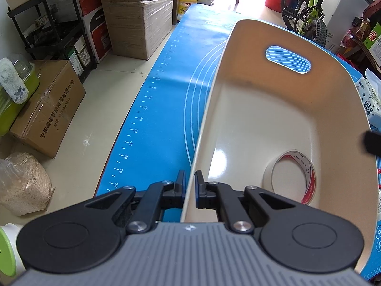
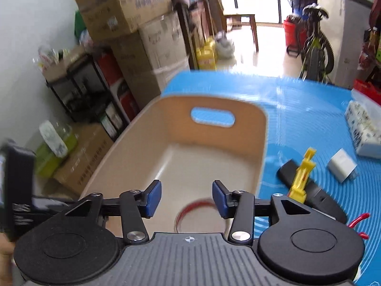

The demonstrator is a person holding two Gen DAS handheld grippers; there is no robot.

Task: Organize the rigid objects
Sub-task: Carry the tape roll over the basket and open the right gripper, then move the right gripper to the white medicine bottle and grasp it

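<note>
Left gripper [image 1: 189, 189] is pinching the near wall of the cream bin [image 1: 238, 35], steadying it. Right gripper [image 2: 186, 199] is hanging spread and empty above the tape roll [image 1: 291, 177], which is lying inside the bin: one item stowed. Right of it, a yellow clip [image 2: 302, 176], black case [image 2: 316, 194] and white adapter [image 2: 342, 165] are waiting on the blue mat [image 1: 166, 95]. Ruler numerals 38–52 are showing along the mat edge.
</note>
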